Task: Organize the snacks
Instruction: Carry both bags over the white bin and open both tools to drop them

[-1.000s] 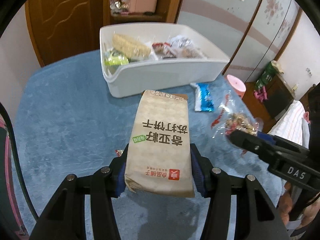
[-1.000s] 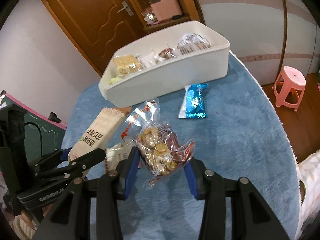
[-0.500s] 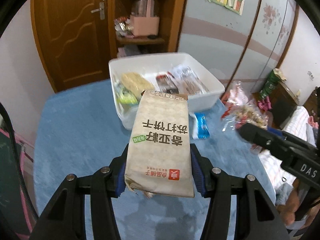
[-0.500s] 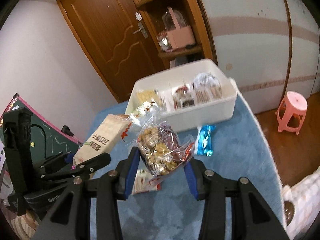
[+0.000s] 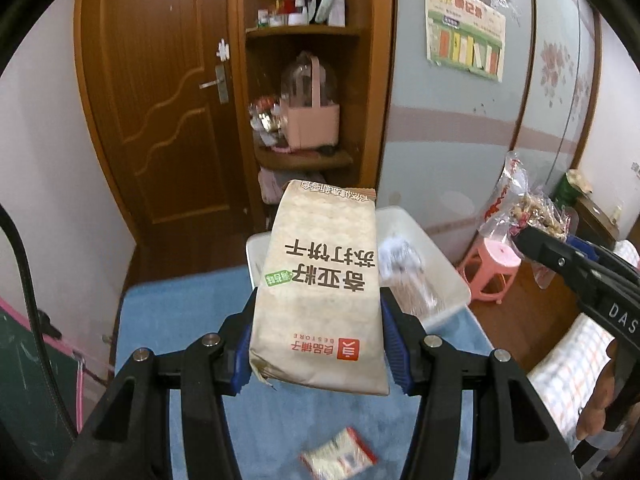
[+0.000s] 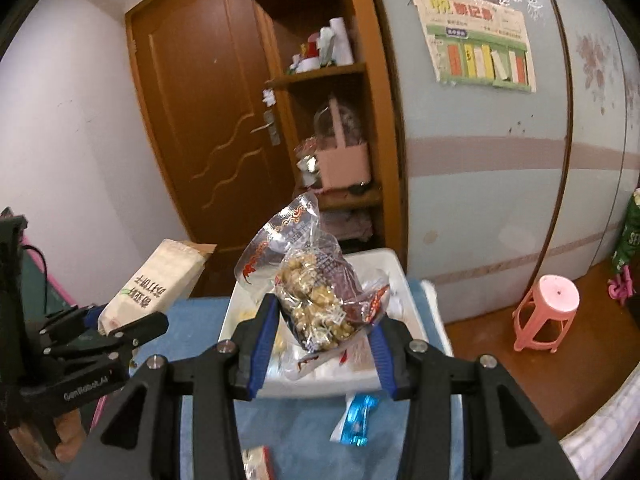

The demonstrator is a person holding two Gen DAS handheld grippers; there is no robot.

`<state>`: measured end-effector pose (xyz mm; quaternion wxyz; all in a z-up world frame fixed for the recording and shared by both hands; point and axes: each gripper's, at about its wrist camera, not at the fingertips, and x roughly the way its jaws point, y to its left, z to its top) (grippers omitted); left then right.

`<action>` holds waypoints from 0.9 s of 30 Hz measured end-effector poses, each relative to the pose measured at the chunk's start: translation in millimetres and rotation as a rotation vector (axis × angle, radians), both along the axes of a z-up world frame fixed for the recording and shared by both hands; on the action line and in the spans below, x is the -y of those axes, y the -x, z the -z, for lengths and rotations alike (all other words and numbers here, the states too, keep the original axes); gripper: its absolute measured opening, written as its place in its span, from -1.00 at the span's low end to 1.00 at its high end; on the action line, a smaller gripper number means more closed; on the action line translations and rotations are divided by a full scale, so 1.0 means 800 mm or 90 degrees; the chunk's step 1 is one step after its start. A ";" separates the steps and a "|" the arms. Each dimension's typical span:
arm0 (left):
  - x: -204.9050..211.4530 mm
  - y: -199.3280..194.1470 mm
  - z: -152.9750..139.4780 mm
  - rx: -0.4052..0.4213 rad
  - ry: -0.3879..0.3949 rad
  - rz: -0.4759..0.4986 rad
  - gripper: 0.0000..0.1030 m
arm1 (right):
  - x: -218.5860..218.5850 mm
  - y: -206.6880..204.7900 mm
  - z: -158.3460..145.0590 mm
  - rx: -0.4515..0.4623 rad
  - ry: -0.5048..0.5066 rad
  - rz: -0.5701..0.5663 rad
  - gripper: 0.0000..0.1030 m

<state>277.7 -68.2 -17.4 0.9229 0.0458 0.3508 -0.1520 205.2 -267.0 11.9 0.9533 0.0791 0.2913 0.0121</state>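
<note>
My left gripper [image 5: 318, 340] is shut on a tan cracker packet [image 5: 320, 280], held upright in the air above the blue table cover [image 5: 176, 312]. My right gripper [image 6: 322, 340] is shut on a clear bag of mixed nuts [image 6: 316, 300], also lifted. The white plastic bin [image 5: 436, 280] with several snacks inside lies below and just beyond both packets. In the right wrist view the left gripper [image 6: 120, 332] with its cracker packet [image 6: 160, 280] is at the left. In the left wrist view the right gripper [image 5: 532, 240] and nut bag [image 5: 532, 208] are at the right.
A blue snack packet [image 6: 356, 420] lies on the cover in front of the white bin [image 6: 404, 280]. A small red-and-white packet [image 5: 340, 458] lies near the front edge. A pink stool [image 6: 548, 312] stands on the floor to the right. Beyond are a wooden door [image 5: 160, 120] and shelves.
Both grippers have risen well above the table with their packets, and both views have tilted up toward the door and shelves. The bin now sits lower in each view.
</note>
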 end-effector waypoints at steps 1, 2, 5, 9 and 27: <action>0.004 -0.009 -0.002 0.003 -0.001 -0.001 0.02 | 0.005 -0.013 -0.004 0.005 -0.003 0.006 -0.14; 0.009 -0.020 -0.001 0.006 -0.004 -0.005 0.02 | 0.008 -0.020 -0.005 0.006 -0.004 0.012 -0.14; 0.022 -0.052 0.011 0.005 -0.017 -0.024 0.02 | 0.018 -0.043 -0.004 0.011 -0.007 0.033 -0.14; 0.037 -0.096 0.037 -0.013 -0.012 -0.040 0.02 | 0.027 -0.076 0.004 0.007 -0.007 0.054 -0.14; 0.087 -0.160 0.142 -0.068 -0.048 -0.039 0.11 | 0.005 -0.154 0.126 -0.131 0.003 0.024 -0.10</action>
